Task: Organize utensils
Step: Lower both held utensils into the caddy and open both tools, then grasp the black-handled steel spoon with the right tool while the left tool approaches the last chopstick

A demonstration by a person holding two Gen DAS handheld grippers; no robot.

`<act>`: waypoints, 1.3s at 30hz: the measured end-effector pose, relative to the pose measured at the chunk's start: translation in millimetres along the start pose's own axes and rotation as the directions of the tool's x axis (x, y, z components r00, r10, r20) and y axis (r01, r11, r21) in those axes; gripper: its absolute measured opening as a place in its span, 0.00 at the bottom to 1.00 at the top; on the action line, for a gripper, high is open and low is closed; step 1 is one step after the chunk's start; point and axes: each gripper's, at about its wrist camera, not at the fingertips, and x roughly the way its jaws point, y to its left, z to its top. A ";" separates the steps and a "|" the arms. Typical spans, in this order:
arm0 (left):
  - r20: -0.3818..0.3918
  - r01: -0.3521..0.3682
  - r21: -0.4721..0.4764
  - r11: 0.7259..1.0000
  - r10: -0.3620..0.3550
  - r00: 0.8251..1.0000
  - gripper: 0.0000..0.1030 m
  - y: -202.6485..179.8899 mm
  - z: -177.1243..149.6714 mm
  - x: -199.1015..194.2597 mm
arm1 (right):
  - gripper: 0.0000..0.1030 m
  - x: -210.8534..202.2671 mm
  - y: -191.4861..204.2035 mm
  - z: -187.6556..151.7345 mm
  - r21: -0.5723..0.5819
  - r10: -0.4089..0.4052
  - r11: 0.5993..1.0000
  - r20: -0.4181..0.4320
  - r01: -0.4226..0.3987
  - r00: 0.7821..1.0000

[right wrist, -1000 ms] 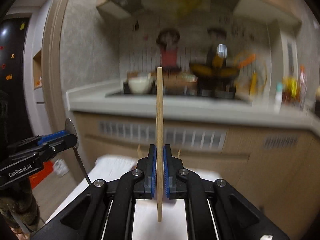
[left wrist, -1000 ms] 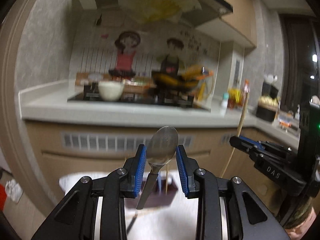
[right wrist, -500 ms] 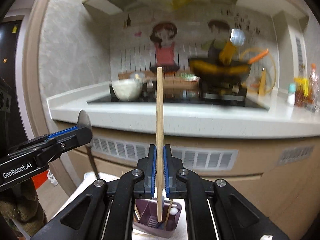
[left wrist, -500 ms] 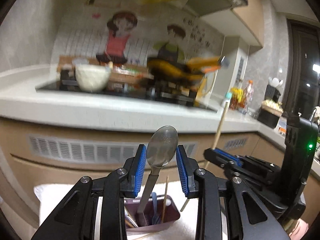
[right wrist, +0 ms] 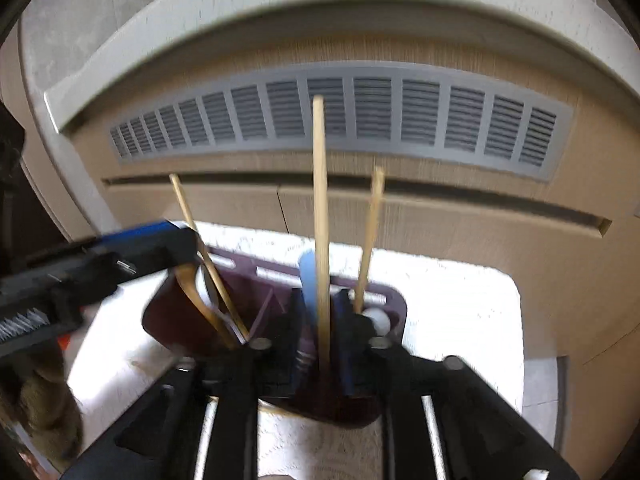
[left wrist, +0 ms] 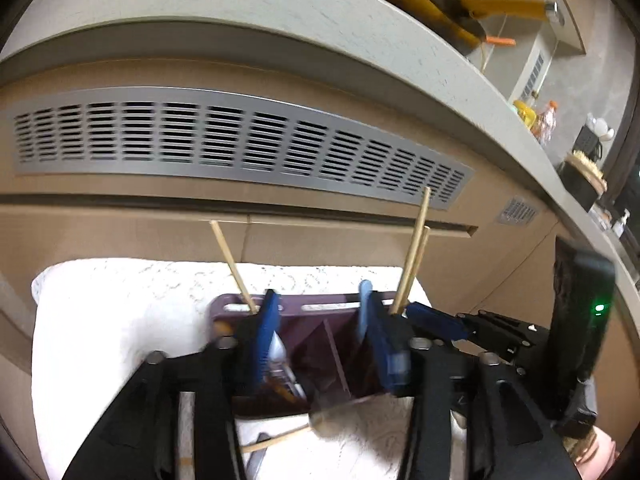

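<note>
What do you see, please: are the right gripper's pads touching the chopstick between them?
Apart. The right wrist view shows dark gaps on both sides of the chopstick as the right gripper's jaws are opening.

Tight room over the holder, cabinet close behind

The purple holder point(left wrist: 320, 306) stands on a white cloth point(left wrist: 120, 320) with bare cloth to its left and right. Upright chopsticks point(right wrist: 372, 236) and a blue handle point(right wrist: 308, 280) jut from its compartments; both grippers crowd its mouth side by side. The cabinet front point(left wrist: 160, 232) and counter edge point(left wrist: 280, 12) stand near behind it.
</note>
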 end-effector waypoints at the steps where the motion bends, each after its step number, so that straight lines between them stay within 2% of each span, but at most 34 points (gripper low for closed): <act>1: 0.011 -0.010 -0.006 1.000 0.010 1.000 0.57 7.4 -4.2 -7.3 | 0.27 -2.4 1.6 -3.6 -0.005 -0.004 1.000 0.002 0.004 1.000; 5: -0.005 -0.089 -0.048 0.995 0.089 0.996 0.58 43.9 -26.5 -21.8 | 0.28 -24.1 14.8 -23.1 -0.017 -0.031 0.999 0.031 0.031 0.999; 8: -0.061 -0.125 -0.120 0.985 0.118 0.991 0.58 75.8 -60.5 -28.4 | 0.29 -38.0 40.2 -43.7 -0.051 -0.014 0.999 0.033 0.016 0.999; 12: -0.151 -0.149 -0.105 0.983 0.132 0.980 0.58 85.3 -122.9 -38.2 | 0.44 -30.8 73.8 -74.3 -0.101 0.054 0.993 -0.050 -0.059 0.997; 14: -0.189 -0.191 -0.075 0.979 0.174 0.966 0.58 84.6 -154.3 -44.9 | 0.44 -19.1 91.9 -91.2 -0.105 0.082 0.990 -0.105 -0.093 0.991; 17: -0.193 -0.304 -0.063 0.951 0.287 0.938 0.58 87.2 -190.6 -61.9 | 0.44 -1.2 112.7 -108.9 -0.086 0.107 0.989 -0.172 -0.123 0.979; 18: -0.182 -0.333 -0.046 0.942 0.320 0.930 0.58 88.2 -198.6 -68.0 | 0.44 6.1 120.0 -114.0 -0.071 0.118 0.988 -0.197 -0.134 0.973; 19: -0.176 -0.377 -0.045 0.925 0.364 0.914 0.60 89.5 -206.6 -74.8 | 0.44 13.8 128.9 -118.1 -0.052 0.123 0.989 -0.221 -0.138 0.967; 22: -0.158 -0.449 -0.081 0.890 0.434 0.887 0.63 97.0 -219.3 -93.7 | 0.44 31.1 150.0 -128.4 0.022 0.130 0.991 -0.251 -0.129 0.959; 24: -0.152 -0.466 -0.094 0.880 0.450 0.880 0.65 101.7 -222.4 -102.0 | 0.44 45.6 164.0 -130.0 0.055 0.123 0.992 -0.281 -0.112 0.952; 28: -0.136 -0.471 -0.087 0.878 0.458 0.878 0.68 104.5 -227.1 -116.8 | 0.44 59.1 182.6 -129.9 0.010 -0.007 1.000 -0.269 0.010 0.963; 32: -0.120 -0.453 -0.095 0.886 0.442 0.889 0.70 103.6 -228.6 -127.3 | 0.44 53.1 192.0 -139.3 -0.088 -0.018 0.996 -0.286 -0.008 0.958; 36: -0.116 -0.435 -0.093 0.895 0.424 0.898 0.72 98.3 -223.9 -127.0 | 0.25 36.9 181.6 -148.2 -0.141 -0.021 0.990 -0.300 -0.023 0.954; 39: -0.117 -0.426 -0.086 0.901 0.415 0.902 0.73 94.5 -223.7 -125.1 | 0.15 17.6 161.2 -160.0 -0.133 0.023 0.989 -0.313 -0.068 0.950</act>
